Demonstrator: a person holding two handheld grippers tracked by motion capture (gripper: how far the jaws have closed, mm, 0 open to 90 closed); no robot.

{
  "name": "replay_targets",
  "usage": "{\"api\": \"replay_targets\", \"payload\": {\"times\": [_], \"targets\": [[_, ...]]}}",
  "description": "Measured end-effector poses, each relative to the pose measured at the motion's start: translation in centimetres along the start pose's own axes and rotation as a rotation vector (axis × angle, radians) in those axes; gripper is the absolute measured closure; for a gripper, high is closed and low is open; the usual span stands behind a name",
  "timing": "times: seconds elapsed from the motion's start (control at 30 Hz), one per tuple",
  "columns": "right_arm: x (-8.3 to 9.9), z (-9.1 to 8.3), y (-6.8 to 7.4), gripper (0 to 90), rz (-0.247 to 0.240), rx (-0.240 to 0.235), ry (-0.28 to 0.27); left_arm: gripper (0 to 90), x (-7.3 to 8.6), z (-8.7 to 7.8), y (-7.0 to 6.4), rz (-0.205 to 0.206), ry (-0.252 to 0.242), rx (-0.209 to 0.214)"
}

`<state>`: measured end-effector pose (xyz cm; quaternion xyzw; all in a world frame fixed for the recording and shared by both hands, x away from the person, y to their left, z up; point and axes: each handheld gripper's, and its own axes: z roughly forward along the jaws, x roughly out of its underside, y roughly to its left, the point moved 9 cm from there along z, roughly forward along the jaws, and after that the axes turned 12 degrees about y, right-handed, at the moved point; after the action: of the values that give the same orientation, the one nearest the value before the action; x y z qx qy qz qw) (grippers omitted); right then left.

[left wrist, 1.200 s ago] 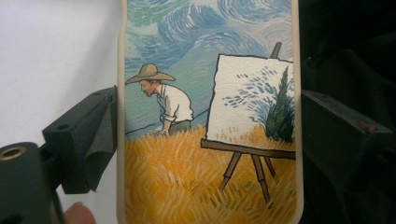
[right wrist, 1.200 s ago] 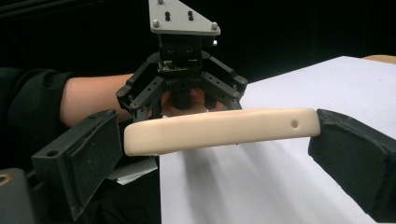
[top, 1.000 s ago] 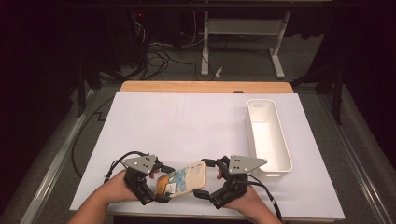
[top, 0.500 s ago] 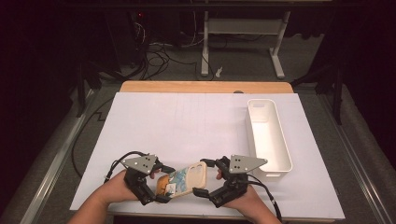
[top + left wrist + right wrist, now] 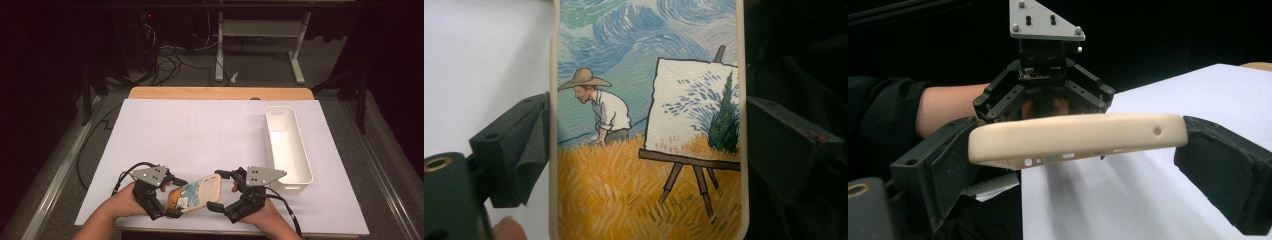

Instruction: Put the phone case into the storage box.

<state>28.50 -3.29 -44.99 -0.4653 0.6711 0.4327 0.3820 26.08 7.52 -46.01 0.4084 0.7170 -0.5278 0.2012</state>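
Note:
A cream phone case (image 5: 197, 192) with a painted print of a man in a straw hat and an easel (image 5: 644, 125) is held just above the table's front edge. My left gripper (image 5: 172, 198) is shut across its lower end, a jaw pressed on each long side (image 5: 646, 145). My right gripper (image 5: 218, 191) is shut across the other end, where the cream rim (image 5: 1073, 137) spans from one jaw to the other (image 5: 1073, 165). Beyond the case, the left gripper (image 5: 1045, 95) faces the right gripper view.
A long white bin (image 5: 287, 145) stands empty along the right side of the table. White paper (image 5: 200, 130) covers the tabletop, with a wooden strip (image 5: 220, 93) at the far edge. Cables and desk legs lie on the floor beyond.

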Motion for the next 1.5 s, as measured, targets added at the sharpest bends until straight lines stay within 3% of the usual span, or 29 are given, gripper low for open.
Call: {"api": "replay_targets", "payload": {"times": [1.5], "targets": [[-0.45,-0.05,0.18,11.3,0.021,-0.007,-0.022,11.1,0.12,0.69,0.24,-0.032,0.015,0.006]]}}
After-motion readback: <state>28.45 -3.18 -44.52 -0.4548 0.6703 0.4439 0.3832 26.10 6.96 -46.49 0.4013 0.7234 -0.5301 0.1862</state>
